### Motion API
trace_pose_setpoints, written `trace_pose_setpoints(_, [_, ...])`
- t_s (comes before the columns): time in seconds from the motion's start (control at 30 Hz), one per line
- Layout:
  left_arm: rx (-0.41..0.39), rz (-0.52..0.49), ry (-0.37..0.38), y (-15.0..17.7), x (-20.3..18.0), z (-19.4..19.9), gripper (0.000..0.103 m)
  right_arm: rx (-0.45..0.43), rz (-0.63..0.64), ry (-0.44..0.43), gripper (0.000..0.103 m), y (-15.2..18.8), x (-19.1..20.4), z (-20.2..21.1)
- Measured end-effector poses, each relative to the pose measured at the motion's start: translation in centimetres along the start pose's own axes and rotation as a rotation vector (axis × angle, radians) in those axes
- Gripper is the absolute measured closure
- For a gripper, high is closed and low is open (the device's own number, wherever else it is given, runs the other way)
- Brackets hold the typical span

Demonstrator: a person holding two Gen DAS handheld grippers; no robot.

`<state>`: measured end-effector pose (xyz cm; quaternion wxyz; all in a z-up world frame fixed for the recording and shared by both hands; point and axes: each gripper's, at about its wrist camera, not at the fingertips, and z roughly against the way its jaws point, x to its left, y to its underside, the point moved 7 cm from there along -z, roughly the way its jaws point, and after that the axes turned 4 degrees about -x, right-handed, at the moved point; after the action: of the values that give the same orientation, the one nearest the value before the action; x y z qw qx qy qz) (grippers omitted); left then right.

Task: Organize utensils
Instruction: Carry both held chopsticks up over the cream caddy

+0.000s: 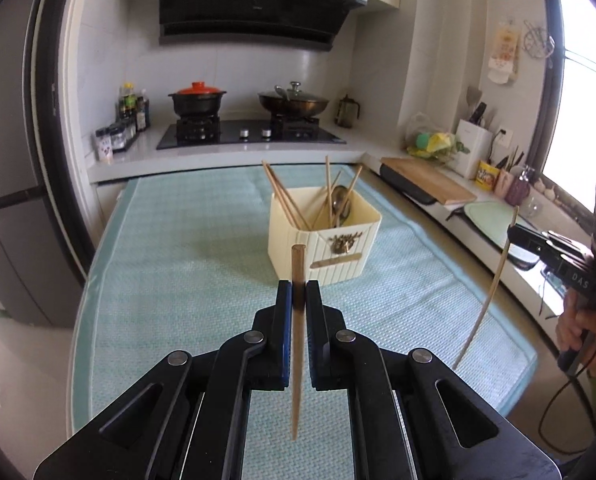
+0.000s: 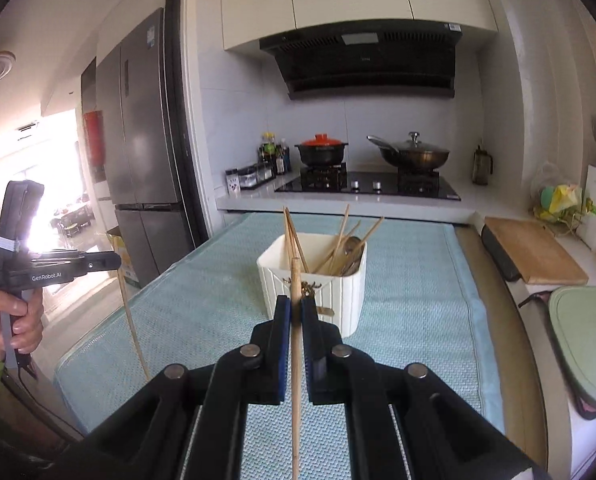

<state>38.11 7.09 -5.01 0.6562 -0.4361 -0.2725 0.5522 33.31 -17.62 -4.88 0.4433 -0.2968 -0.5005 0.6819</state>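
A cream utensil holder [image 1: 324, 240] stands on the pale green mat [image 1: 178, 272] and holds several chopsticks and a metal spoon [image 1: 340, 204]. It also shows in the right wrist view [image 2: 318, 292]. My left gripper [image 1: 299, 292] is shut on a wooden chopstick [image 1: 297, 360], held upright just short of the holder. My right gripper [image 2: 296, 308] is shut on another wooden chopstick [image 2: 296, 380], also upright in front of the holder. Each gripper shows in the other view with its chopstick hanging down: the right gripper [image 1: 516, 234] and the left gripper [image 2: 116, 262].
Behind the mat a hob [image 1: 250, 132] carries a black pot with a red lid [image 1: 197, 100] and a lidded wok [image 1: 294, 104]. A wooden cutting board [image 1: 430, 180] and a knife block [image 1: 472, 144] are on the right counter. A fridge [image 2: 142, 160] stands left.
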Motion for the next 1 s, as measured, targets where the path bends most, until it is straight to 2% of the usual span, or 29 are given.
trace_pose_setpoints(0.13, [-0.017,0.006,0.018,-0.7,-0.7,0.1,0.098,-0.071,0.048,0.013,0.097,-1.4,1.0,1.3])
trace_pose_setpoints(0.3, [-0.044,0.025,0.037,-2.0,-1.4,0.4,0.099,-0.107,0.031,0.01,0.097,-2.6,0.8,1.4])
trace_pose_setpoints(0.57, [-0.087,0.032,0.033,-4.9,-1.8,0.3,0.099,-0.131,0.012,0.005,0.097,-4.5,0.0,0.5])
trace_pose_setpoints(1.0, [-0.079,-0.028,-0.01,-8.2,-2.2,-2.6,0.099,-0.132,-0.003,0.001,0.097,-7.1,-1.4,-2.0])
